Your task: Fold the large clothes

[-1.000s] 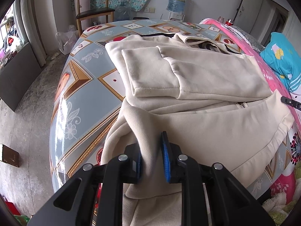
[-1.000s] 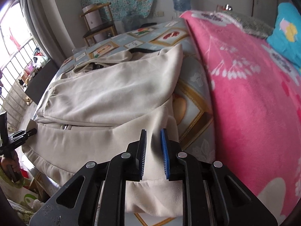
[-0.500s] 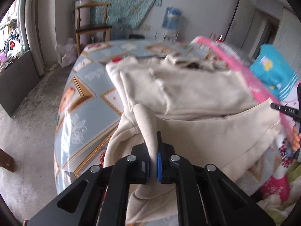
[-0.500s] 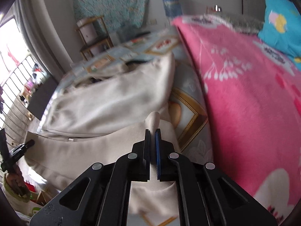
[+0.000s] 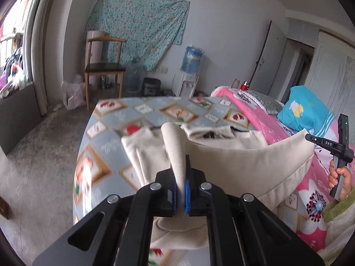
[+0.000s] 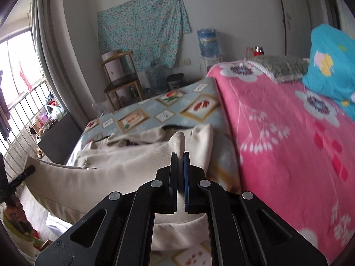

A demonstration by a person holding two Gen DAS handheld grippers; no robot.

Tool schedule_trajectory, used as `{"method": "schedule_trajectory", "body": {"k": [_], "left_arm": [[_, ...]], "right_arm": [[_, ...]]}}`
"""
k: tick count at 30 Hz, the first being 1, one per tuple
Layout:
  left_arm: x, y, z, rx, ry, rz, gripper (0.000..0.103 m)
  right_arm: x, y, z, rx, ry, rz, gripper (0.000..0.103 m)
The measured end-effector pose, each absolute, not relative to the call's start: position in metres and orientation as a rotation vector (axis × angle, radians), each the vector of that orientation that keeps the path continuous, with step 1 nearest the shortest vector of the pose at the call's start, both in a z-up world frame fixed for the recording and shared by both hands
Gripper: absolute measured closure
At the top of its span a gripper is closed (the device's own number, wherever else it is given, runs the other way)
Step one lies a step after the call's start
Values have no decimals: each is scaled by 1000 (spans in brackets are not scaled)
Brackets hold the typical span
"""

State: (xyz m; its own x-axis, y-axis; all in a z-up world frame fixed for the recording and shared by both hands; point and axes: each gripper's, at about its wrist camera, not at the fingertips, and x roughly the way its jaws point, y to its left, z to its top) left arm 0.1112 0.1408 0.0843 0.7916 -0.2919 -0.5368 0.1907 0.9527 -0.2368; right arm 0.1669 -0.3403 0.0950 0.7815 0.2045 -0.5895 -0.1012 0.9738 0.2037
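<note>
I closed my left gripper (image 5: 180,182) and right gripper (image 6: 180,182) on the hem of the beige jacket (image 5: 244,161), then raised that hem off the near edge of the bed (image 5: 106,122), stretched between them.

a large beige garment (image 5: 239,161) lies partly on the patterned bed, its near hem lifted and stretched taut, ribbed edge upright.
</note>
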Motion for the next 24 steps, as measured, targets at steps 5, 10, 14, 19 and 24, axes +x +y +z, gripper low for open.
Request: {"method": "schedule_trajectory", "body": {"k": [5, 10, 14, 19, 24], "left_arm": [[185, 150, 95, -169, 617, -258, 98], [277, 155, 98, -145, 647, -254, 98], [348, 154, 77, -155, 735, -242, 98], [405, 143, 8, -92, 962, -167, 93], [401, 160, 1, -112, 978, -91, 83]], "right_arm": [[232, -345, 101, 175, 646, 205, 99], [323, -342, 101, 170, 664, 211, 99], [383, -338, 81, 151, 708, 178, 99], [441, -325, 9, 88, 908, 119, 96], [438, -340, 3, 40, 930, 0, 77]]}}
